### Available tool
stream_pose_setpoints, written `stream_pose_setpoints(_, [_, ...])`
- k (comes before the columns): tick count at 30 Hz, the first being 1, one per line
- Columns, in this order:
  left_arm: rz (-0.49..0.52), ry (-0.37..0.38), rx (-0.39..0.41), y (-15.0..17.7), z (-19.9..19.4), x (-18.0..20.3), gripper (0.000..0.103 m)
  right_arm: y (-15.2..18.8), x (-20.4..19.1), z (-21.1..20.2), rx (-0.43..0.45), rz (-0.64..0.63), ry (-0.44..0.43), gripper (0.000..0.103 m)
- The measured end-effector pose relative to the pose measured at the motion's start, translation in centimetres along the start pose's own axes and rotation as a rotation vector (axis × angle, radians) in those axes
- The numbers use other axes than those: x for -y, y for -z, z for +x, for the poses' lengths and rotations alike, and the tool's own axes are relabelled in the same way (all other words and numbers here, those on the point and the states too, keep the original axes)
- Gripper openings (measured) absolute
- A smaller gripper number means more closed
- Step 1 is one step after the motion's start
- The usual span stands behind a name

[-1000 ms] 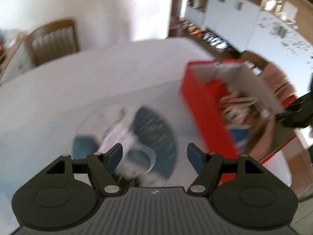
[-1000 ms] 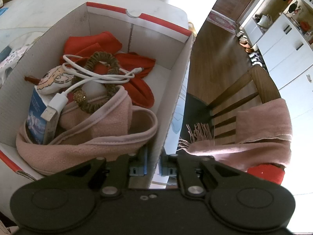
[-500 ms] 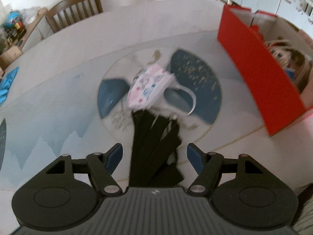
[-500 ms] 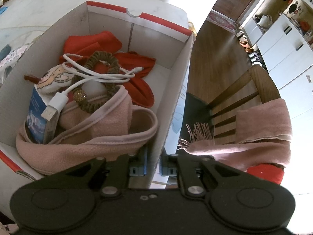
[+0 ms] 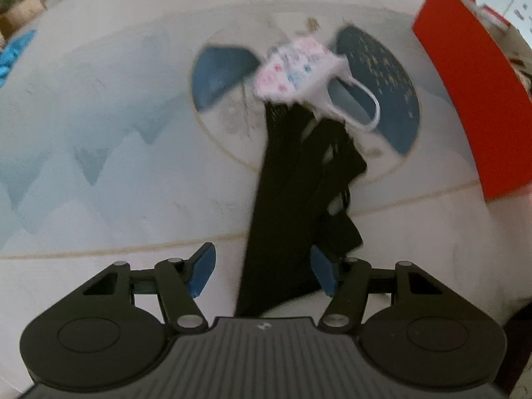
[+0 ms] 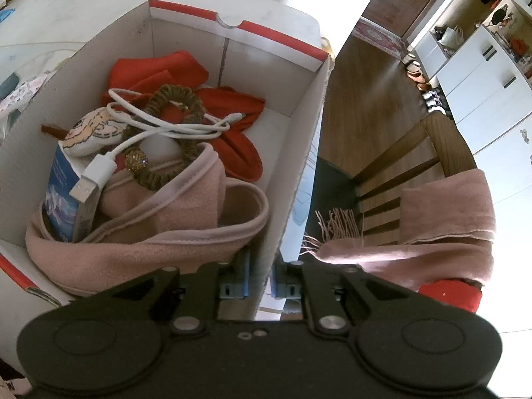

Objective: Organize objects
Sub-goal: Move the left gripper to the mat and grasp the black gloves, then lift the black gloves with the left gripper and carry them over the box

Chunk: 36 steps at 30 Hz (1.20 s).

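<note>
A black strappy fabric piece (image 5: 292, 183) lies on the tablecloth, its far end under a white patterned face mask (image 5: 296, 66). My left gripper (image 5: 262, 274) points down over its near end with the jaws closing. The fabric sits between the blue pads; the right pad (image 5: 324, 274) touches it and the left pad stands apart. The red shoebox (image 5: 465, 99) stands to the right. My right gripper (image 6: 261, 286) is shut on the box's white side wall (image 6: 299, 173). Inside lie a pink fleece (image 6: 159, 232), a white USB cable (image 6: 159, 126), a brown scrunchie (image 6: 179, 99) and red cloth (image 6: 239, 139).
A wooden chair (image 6: 442, 139) with a pink scarf (image 6: 445, 219) stands right of the box, over wooden floor. A blue cloth (image 5: 13, 53) lies at the table's far left. The tablecloth (image 5: 99, 116) has a blue round print under the mask.
The left gripper has dropped toward the table and tilted down, bringing the black fabric between its jaws, which have narrowed. The right gripper and the box have not moved.
</note>
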<state>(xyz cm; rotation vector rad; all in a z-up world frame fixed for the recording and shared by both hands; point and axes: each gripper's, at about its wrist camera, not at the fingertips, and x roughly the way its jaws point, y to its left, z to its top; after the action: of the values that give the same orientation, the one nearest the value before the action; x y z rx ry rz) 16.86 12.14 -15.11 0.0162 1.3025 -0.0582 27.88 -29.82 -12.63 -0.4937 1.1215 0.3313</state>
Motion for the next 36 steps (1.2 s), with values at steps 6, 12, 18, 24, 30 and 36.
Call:
stream_pose_setpoints(6, [0.001, 0.006, -0.004, 0.6, 0.3, 0.4, 0.055, 0.1, 0.1, -0.1, -0.001, -0.001, 0.003, 0.011])
stream_pose_setpoints(12, [0.013, 0.038, -0.009, 0.7, 0.0, 0.6, 0.029, 0.1, 0.0, -0.1, -0.002, -0.002, 0.003, 0.011])
stream_pose_setpoints(18, [0.031, 0.012, -0.003, 0.6, -0.4, 0.7, 0.01, 0.2, 0.0, -0.3, -0.001, -0.001, 0.005, 0.011])
stream_pose_setpoints(24, [-0.015, 0.05, 0.089, -1.0, -4.3, -0.1, 0.009, 0.3, -0.1, -0.3, -0.001, -0.002, 0.004, 0.011])
stream_pose_setpoints(30, [0.014, 0.067, 0.211, -3.8, -9.5, 0.6, 0.009, 0.2, -0.1, -0.2, -0.002, -0.004, 0.005, 0.01])
stream_pose_setpoints(36, [0.083, 0.111, 0.292, -6.2, -12.6, 3.4, 0.009, 0.2, 0.0, -0.2, -0.002, -0.002, 0.004, 0.01])
